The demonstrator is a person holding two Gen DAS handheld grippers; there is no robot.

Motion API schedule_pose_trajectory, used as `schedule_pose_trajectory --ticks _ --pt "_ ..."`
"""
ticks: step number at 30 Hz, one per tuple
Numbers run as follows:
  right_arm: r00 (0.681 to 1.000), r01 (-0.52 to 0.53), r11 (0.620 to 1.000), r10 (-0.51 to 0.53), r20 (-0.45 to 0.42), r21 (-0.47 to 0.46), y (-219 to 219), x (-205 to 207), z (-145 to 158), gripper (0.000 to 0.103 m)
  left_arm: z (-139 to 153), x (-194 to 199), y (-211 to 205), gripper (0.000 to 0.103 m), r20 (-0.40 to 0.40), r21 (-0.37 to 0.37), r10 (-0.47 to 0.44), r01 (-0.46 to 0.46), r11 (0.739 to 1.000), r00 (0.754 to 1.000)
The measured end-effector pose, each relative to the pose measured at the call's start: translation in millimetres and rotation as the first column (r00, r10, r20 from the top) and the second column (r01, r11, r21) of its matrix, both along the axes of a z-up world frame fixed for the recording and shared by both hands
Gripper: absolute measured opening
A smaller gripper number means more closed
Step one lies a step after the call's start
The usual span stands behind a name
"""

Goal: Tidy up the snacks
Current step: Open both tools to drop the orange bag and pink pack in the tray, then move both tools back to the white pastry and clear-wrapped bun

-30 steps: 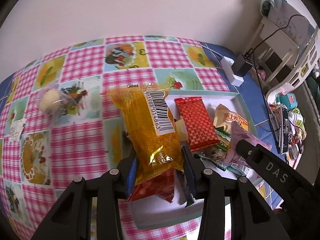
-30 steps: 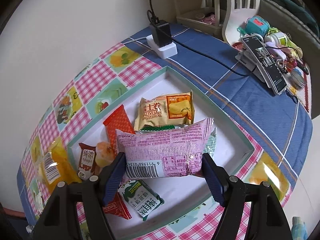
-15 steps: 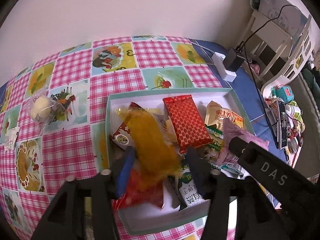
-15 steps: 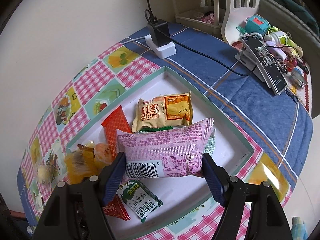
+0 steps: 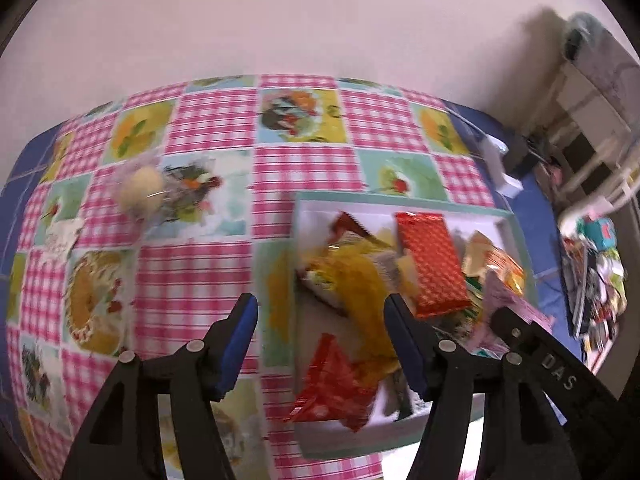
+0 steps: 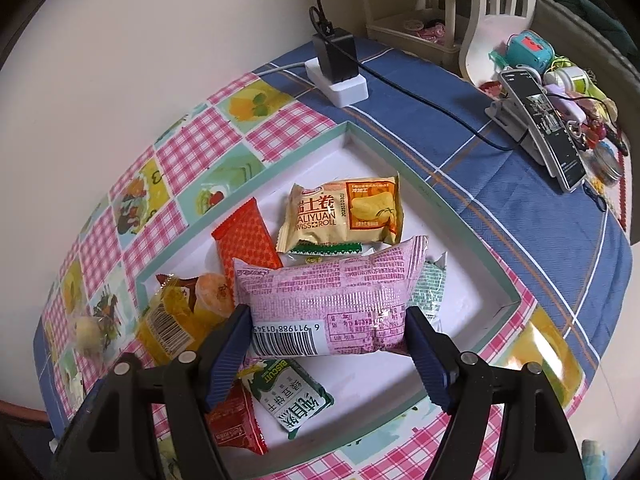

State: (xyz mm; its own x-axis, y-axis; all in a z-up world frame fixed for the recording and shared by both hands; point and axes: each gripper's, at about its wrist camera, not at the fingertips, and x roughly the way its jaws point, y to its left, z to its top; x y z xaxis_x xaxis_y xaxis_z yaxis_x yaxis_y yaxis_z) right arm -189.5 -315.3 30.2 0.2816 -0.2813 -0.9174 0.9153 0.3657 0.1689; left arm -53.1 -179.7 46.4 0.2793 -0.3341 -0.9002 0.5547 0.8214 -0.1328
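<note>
A white tray with a green rim (image 6: 452, 216) (image 5: 400, 202) holds several snack packs. My left gripper (image 5: 322, 334) is open and empty over the tray's left edge; the yellow pack (image 5: 360, 292) (image 6: 172, 324) lies in the tray below it. My right gripper (image 6: 328, 344) is shut on a pink snack pack (image 6: 336, 300) and holds it above the tray. A red pack (image 6: 246, 236), a Swiss roll pack (image 6: 344, 212) and a green biscuit pack (image 6: 288, 396) lie in the tray. A round wrapped snack (image 5: 142, 192) and a small white packet (image 5: 62, 236) lie on the checked cloth, left of the tray.
A power strip with a black charger and cable (image 6: 338, 68) lies behind the tray. A phone on a stand (image 6: 540, 120) and small clutter sit at the far right. The wall runs along the table's back edge.
My left gripper has opened and let go of the yellow pack, which now lies in the tray; the gripper has drifted left. My right gripper has held still with the pink pack.
</note>
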Motion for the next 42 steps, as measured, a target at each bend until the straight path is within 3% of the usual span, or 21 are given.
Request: schedule_pose_trajectory --ticks 4,13,16,29,31,32,42 --pt "1.0 -0.017 1.0 0.017 0.0 0.017 0.9 2.7 -2.3 0.08 0.3 13.0 18.3 0.078 0.002 0.041 0.112 -0.112 0.993 0.994" --pt "0.998 -0.055 0.998 0.056 -0.015 0.017 3.8 9.4 -2.6 0.08 -11.3 34.4 60.3 0.079 -0.058 0.068 0.313 -0.309 0.949 0.948" --pt "0.997 -0.07 0.997 0.07 -0.02 0.023 4.0 12.1 -4.6 0.083 -12.6 35.7 66.1 0.088 -0.062 0.077 0.333 -0.328 0.941 0.941" --pt "0.993 -0.112 0.994 0.112 -0.019 0.016 6.7 17.6 -5.8 0.088 -18.7 39.6 71.7 0.088 -0.064 0.107 0.36 -0.352 0.93 0.931" --pt "0.993 -0.12 0.993 0.12 -0.016 0.011 7.7 18.9 -6.1 0.094 -19.8 40.3 72.9 0.095 -0.062 0.109 0.364 -0.357 0.928 0.929" --pt "0.992 -0.124 0.992 0.124 -0.017 0.007 8.2 19.6 -6.2 0.103 -20.3 40.4 73.3 0.1 -0.062 0.109 0.365 -0.357 0.928 0.929" --pt "0.99 -0.137 0.991 0.137 -0.019 -0.003 10.0 21.9 -5.5 0.103 -21.0 41.9 75.5 0.101 -0.074 0.111 0.367 -0.358 0.927 0.927"
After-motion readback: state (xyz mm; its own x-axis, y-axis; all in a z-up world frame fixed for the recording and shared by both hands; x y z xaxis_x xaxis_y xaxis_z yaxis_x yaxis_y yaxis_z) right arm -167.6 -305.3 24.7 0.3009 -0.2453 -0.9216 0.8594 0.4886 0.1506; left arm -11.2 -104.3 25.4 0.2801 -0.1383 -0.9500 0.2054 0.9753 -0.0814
